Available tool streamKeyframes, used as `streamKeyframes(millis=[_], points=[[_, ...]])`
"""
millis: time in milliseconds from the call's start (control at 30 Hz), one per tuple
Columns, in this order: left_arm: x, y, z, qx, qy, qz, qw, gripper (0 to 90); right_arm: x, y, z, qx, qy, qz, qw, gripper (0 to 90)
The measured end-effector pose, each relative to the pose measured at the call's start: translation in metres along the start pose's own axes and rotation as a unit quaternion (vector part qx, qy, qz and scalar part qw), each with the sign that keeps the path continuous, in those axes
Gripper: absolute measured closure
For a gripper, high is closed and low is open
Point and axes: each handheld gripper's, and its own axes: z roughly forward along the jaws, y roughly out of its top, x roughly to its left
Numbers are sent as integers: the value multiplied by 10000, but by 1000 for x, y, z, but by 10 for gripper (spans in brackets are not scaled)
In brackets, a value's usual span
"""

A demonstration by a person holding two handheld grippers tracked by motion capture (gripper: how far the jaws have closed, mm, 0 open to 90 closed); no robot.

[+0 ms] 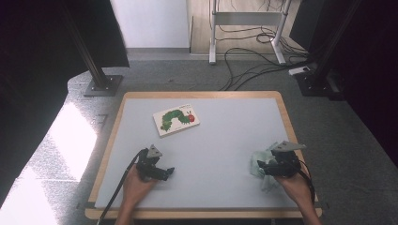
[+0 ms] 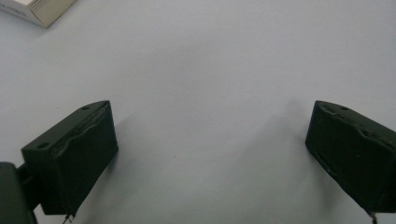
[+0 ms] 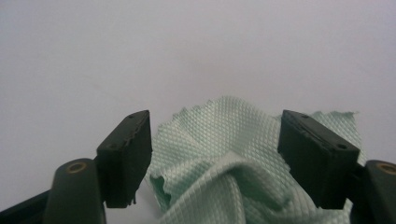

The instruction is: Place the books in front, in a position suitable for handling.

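I see the grey counter [image 1: 211, 140] spread across the middle of the high view, wood-edged. A caterpillar picture book [image 1: 176, 119] lies flat in its upper left part. The pale green cloth [image 3: 224, 163] lies crumpled at the counter's lower right, bunched between my right tongs [image 3: 215, 158], whose jaws stand apart around a raised fold without pressing it. My left tongs [image 2: 210, 140] sit lower left, jaws wide over bare counter, well apart from the cloth.
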Motion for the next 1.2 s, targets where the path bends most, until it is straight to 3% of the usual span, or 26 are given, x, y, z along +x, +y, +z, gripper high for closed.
streamKeyframes(millis=[733, 867, 1067, 1200], points=[[0, 0, 0, -4, -10, -5, 10000, 19, 20, 31, 37, -7, 422, -321, 9986, 122], [0, 0, 0, -2, -5, -5, 10000, 19, 23, 38, 46, -47, 520, -352, 9980, 65], [0, 0, 0, 4, 0, 2, 10000, 19, 27, 51, 65, 210, 684, -524, 9961, 28], [0, 0, 0, 8, -7, 4, 10000, 19, 31, 59, 77, 220, 665, -646, 9954, 18]])
